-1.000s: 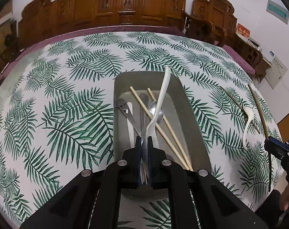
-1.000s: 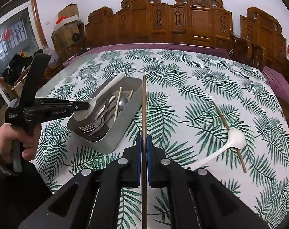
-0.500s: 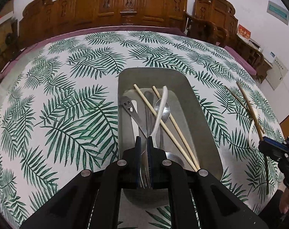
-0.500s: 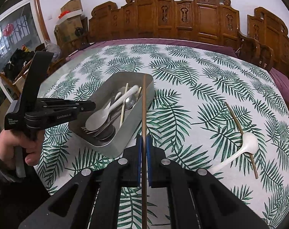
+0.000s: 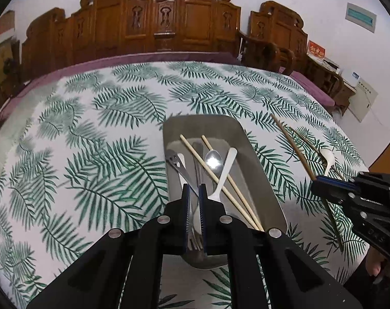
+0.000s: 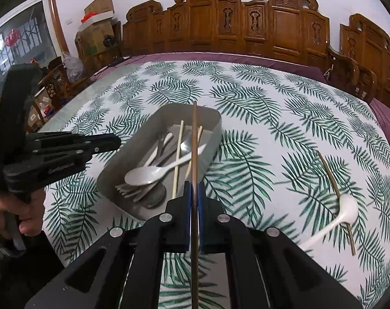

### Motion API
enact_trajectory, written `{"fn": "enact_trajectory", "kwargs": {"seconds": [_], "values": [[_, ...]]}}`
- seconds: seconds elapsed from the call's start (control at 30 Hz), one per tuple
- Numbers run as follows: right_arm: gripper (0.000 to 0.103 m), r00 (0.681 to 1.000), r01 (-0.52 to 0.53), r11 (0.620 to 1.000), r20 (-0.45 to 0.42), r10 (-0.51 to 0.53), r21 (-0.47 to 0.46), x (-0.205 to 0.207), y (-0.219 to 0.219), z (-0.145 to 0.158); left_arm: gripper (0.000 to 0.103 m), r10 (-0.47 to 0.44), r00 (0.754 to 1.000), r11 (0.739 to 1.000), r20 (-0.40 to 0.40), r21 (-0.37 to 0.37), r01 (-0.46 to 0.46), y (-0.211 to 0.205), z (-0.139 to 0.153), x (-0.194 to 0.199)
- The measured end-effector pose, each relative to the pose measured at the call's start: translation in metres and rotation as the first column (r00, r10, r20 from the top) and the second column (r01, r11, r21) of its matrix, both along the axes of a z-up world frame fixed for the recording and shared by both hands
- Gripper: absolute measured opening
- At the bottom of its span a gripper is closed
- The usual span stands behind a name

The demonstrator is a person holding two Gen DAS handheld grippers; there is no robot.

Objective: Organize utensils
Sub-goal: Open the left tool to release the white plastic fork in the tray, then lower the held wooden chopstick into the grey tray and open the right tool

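Change: the white spoon (image 5: 227, 170), gripped by the left gripper (image 5: 194, 193) a second ago, is now lying loose in the tray (image 5: 262, 180); the dark chopstick (image 6: 194, 154) is being carried from beside the tray to above it.

Left gripper: it is being held low over the tray's near end, likely because the spoon was being set down there. The jaws are standing nearly shut with a thin slit between them. Nothing is being pinched; only the cutlery lying below is being seen through the slit.

Right gripper (image 6: 194, 193): the jaws are clenched on the dark chopstick, which is being gripped partway along, so its far part is pointing out over the tray and its near part is running back toward the camera. It is probably being aligned lengthwise with the tray so that it drops in flat.

Tray contents: two pale chopsticks (image 5: 215, 177), a metal spoon (image 5: 213, 160), forks (image 6: 133, 189) and the white spoon are being kept together, the white spoon crossed over the pale chopsticks.

Still outside: a second dark chopstick (image 6: 335, 193) and another white spoon (image 6: 346, 209) are being left on the leaf-print tablecloth (image 6: 259, 128), well apart from the tray, the spoon lying across the chopstick.

Progress: the task is judged to be mostly done, with one item in hand and two waiting.
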State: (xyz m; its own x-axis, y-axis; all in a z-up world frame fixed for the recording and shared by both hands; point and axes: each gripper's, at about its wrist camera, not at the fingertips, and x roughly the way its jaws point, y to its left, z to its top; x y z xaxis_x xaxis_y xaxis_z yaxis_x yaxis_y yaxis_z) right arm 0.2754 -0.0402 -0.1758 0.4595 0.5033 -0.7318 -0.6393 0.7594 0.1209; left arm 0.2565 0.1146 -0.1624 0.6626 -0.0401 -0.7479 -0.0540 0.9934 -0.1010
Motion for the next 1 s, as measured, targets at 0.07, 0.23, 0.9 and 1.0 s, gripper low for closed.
{"fn": "enact_trajectory", "kwargs": {"seconds": [0.07,0.23,0.9,1.0], "values": [[0.006,1.0,-0.007,1.0,0.001,0.007,-0.003,0.003,0.008,0.001,0.006,0.002,1.0,1.0,0.012,0.003,-0.002,0.003,0.004,-0.001],[0.006,1.0,-0.023,1.0,-0.004,0.022,-0.011,0.011,0.027,0.001,0.006,0.005,1.0,1.0,0.024,0.006,-0.005,0.012,0.008,-0.003],[0.006,0.995,0.007,0.997,-0.098,0.001,0.081,0.058,0.093,-0.01,0.006,0.042,0.998,0.999,0.037,-0.007,-0.042,0.035,0.013,-0.003],[0.006,0.992,0.015,0.997,-0.122,-0.005,0.081,0.062,0.097,-0.021,0.006,0.045,0.998,0.999,0.04,-0.005,-0.045,0.035,0.014,-0.004]]}}
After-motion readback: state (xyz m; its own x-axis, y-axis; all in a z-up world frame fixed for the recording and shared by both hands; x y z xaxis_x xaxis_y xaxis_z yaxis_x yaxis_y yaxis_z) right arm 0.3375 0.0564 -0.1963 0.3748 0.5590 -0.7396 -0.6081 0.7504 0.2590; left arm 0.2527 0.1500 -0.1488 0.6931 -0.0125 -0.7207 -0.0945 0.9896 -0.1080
